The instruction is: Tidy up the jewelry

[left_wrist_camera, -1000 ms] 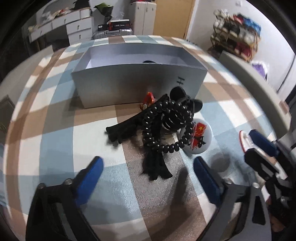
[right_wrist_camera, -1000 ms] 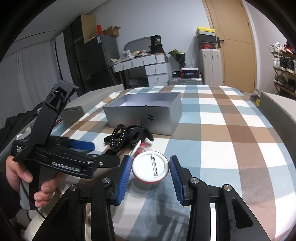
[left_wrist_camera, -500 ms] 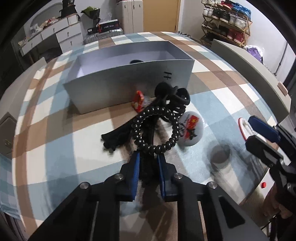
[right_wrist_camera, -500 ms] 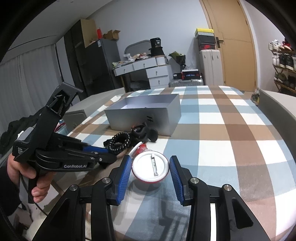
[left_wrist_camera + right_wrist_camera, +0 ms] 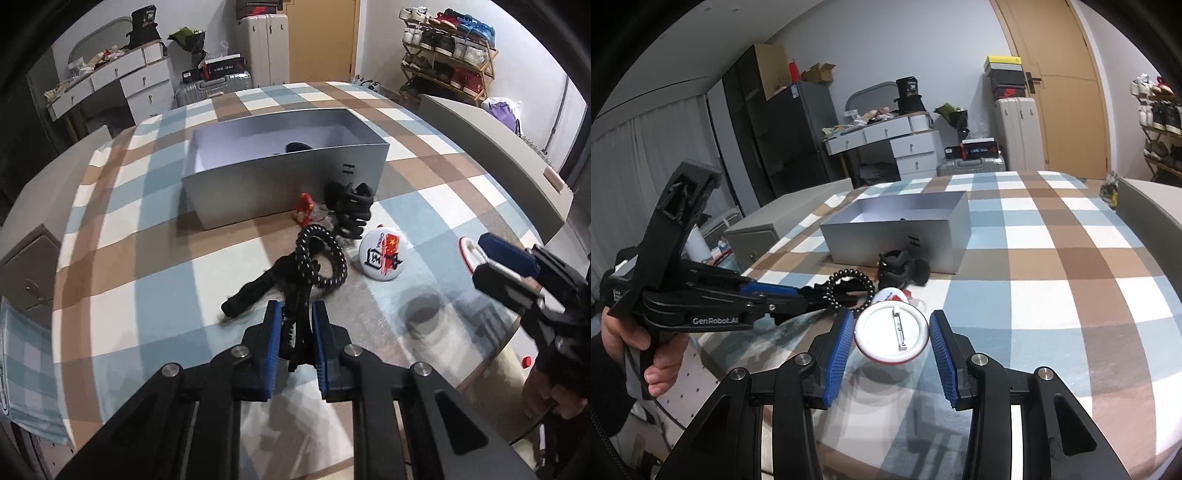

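The left gripper (image 5: 294, 330) has just been closing and now pinches the black tassel cord of the beaded bracelet (image 5: 322, 260), its blue pads pressed on the strands. The bracelet's loop stands raised beyond the fingertips, and a black tassel end (image 5: 251, 291) trails down to the checked tablecloth (image 5: 155, 236) on the left.

The right gripper (image 5: 892, 345) holds a round pin badge (image 5: 891, 334), white back and pin facing the camera, between its blue pads. The pads sit at the badge's two sides; whether they press it firmly cannot be told. It hovers above the near edge of the tabletop, with its shadow on the cloth below. A person's hand (image 5: 646, 345) grips the left tool's handle beyond the table's near left edge.

Just past the bracelet lies a second badge (image 5: 382, 258), face up with a red flag print. Behind it sit a black hair claw (image 5: 351, 206) and a small red trinket (image 5: 306, 207), both against the front wall of the open grey box (image 5: 280, 184). The box stands near the middle of the tabletop, with a dark item inside near its front wall.

The cloth to the right of the box and toward the far edge is open, as is the near left stretch. A grey padded panel (image 5: 509, 147) borders the right edge.
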`<action>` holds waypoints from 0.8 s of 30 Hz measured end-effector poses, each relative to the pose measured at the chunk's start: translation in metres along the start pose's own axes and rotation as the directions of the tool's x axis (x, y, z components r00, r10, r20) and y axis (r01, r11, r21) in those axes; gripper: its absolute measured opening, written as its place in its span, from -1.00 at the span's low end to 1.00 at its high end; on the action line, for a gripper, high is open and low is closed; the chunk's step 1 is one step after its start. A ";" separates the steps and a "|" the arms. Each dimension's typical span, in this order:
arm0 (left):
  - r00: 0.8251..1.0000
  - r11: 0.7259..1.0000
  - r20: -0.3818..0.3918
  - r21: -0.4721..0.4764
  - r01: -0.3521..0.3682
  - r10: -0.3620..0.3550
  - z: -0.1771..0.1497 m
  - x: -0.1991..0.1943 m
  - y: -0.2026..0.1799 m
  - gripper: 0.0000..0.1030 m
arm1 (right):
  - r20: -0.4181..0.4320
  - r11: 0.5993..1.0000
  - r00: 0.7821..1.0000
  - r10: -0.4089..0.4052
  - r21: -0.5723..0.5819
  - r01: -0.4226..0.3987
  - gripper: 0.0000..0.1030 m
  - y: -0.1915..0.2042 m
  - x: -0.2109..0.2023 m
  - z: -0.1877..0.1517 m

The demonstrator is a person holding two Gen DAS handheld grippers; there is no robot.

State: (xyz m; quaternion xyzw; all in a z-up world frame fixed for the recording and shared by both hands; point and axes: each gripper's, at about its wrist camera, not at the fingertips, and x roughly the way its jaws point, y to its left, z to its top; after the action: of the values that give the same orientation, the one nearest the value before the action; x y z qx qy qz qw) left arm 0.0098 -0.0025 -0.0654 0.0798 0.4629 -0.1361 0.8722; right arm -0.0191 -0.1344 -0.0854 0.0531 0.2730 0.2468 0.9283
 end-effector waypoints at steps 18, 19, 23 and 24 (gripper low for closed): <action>0.998 0.999 0.061 -0.034 0.027 -0.025 -0.012 -0.034 0.023 -0.77 | -0.010 1.000 1.000 0.026 -0.005 -0.026 -0.20 0.010 0.007 0.006; 0.997 0.999 0.076 -0.034 0.022 -0.020 -0.010 -0.039 0.023 -0.77 | -0.010 1.000 1.000 0.029 -0.004 -0.029 -0.20 0.010 0.008 0.007; 0.992 0.999 0.128 -0.040 0.027 -0.021 -0.003 -0.051 0.024 -0.77 | -0.011 0.999 0.999 0.043 -0.003 -0.043 -0.20 0.013 0.013 0.013; 0.990 0.999 0.140 -0.039 0.030 -0.024 0.001 -0.054 0.025 -0.77 | -0.008 0.999 0.999 0.047 -0.005 -0.047 -0.20 0.013 0.014 0.015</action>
State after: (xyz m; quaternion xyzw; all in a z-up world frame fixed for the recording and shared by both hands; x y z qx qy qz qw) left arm -0.0104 0.0293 -0.0201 0.0457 0.4046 -0.1435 0.9020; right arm -0.0066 -0.1159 -0.0759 0.0562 0.2749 0.2694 0.9212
